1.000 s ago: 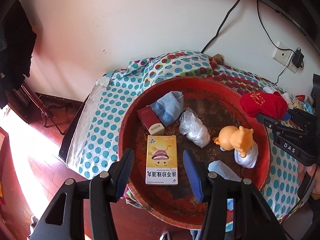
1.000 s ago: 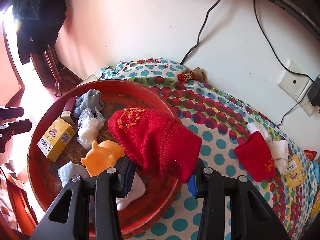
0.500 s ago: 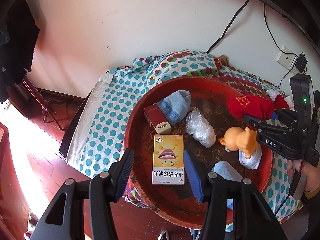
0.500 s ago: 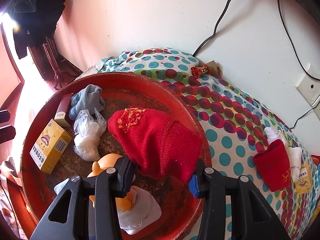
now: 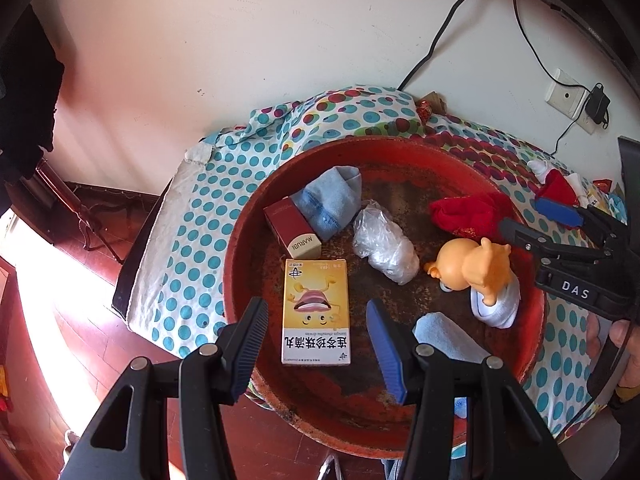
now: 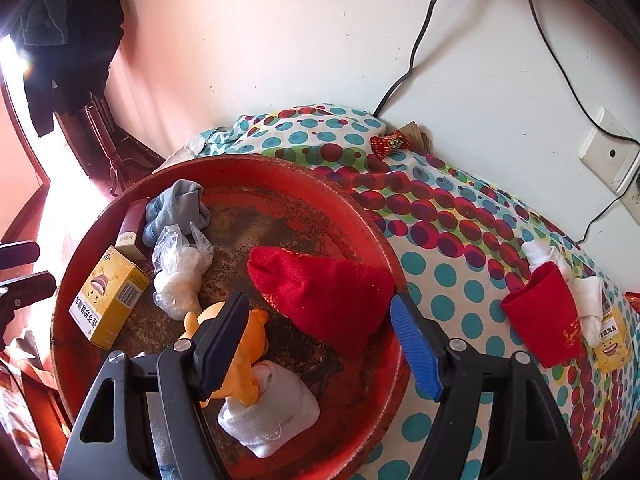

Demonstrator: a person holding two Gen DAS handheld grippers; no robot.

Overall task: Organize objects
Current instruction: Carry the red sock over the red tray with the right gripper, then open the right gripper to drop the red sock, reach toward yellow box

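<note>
Item: red knit sock [image 6: 320,292], lying in red basin [image 6: 352,208], long axis running from centre to rim. Your right gripper [image 6: 320,344] straddles it, jaws opening, pads clear. Left gripper [image 5: 316,352]: jaws spread, empty, over yellow medicine box [image 5: 316,312].

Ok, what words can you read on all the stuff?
"MARUBI": end of the dark red box.
"DAS": right gripper, seen from the left wrist.
Yellow box: big Chinese characters, not sharp enough to quote; small print blurred.
Second yellow box and candy wrapper: print too small.
</note>
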